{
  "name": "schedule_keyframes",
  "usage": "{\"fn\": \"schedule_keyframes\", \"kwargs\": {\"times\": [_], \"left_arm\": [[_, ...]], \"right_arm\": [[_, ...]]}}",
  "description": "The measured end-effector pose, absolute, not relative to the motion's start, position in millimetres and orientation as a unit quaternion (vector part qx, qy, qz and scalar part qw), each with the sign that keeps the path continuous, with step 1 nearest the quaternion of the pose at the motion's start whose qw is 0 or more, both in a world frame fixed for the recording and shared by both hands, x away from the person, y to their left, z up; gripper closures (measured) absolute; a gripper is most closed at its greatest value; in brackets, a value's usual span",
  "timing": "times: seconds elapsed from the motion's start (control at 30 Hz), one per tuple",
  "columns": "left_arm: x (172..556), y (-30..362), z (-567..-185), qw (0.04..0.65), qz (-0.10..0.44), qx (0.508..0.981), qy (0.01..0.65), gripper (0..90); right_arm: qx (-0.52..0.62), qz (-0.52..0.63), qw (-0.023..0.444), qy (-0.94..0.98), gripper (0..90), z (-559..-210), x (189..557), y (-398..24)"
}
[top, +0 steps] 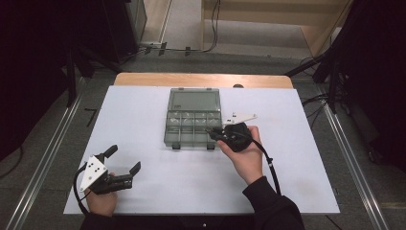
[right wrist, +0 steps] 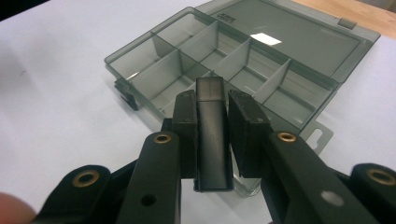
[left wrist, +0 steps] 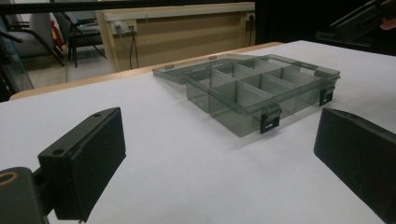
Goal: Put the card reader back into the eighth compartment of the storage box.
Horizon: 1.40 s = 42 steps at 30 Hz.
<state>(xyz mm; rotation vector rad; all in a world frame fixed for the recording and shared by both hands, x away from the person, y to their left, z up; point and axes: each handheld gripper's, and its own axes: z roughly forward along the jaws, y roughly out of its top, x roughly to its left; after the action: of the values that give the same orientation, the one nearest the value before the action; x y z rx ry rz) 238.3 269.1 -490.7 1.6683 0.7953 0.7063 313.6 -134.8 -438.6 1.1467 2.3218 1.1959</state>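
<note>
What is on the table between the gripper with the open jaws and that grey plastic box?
Nothing: between the left gripper and the compartment box there is only bare white table, as the left gripper view shows.

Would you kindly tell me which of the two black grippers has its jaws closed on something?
The right gripper, beside the translucent grey compartment box: its jaws clamp a dark rectangular divider piece. The left gripper stands open, apart from the box.

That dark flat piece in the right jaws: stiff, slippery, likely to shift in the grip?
The dark flat piece looks rigid: straight edges, no sag where it sticks out past the right gripper. Its smooth, slightly glossy face suggests it may slide in the grip. Probably light, being thin. It hangs over the compartment box.
</note>
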Motion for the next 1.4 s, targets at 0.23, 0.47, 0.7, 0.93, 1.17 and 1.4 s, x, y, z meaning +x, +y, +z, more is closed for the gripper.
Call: {"fn": "schedule_keyframes", "kwargs": {"times": [0.23,0.47,0.7,0.93,1.17,1.4], "left_arm": [[238.3,269.2,-490.6,0.549,0.299,0.704,0.336,2.3],[238.4,269.2,-490.6,0.549,0.299,0.704,0.336,2.3],[238.4,269.3,-490.6,0.549,0.298,0.704,0.336,2.3],[238.3,269.4,-490.6,0.55,0.298,0.704,0.336,2.3],[238.2,269.3,-490.6,0.549,0.299,0.704,0.336,2.3],[238.1,269.2,-490.7,0.549,0.299,0.704,0.336,2.3]], "right_arm": [[0.412,0.406,0.15,0.801,71.3,-442.8,322.9,-134.7],[0.422,0.402,0.151,0.798,71.3,-449.7,332.6,-135.5],[0.438,0.395,0.154,0.792,70.8,-455.6,339.8,-134.8],[0.437,0.424,0.138,0.781,20.0,-455.9,339.4,-141.6],[0.406,0.449,0.136,0.784,0.0,-454.6,329.4,-148.6],[0.402,0.457,0.15,0.779,0.0,-455.0,320.4,-157.5]]}}
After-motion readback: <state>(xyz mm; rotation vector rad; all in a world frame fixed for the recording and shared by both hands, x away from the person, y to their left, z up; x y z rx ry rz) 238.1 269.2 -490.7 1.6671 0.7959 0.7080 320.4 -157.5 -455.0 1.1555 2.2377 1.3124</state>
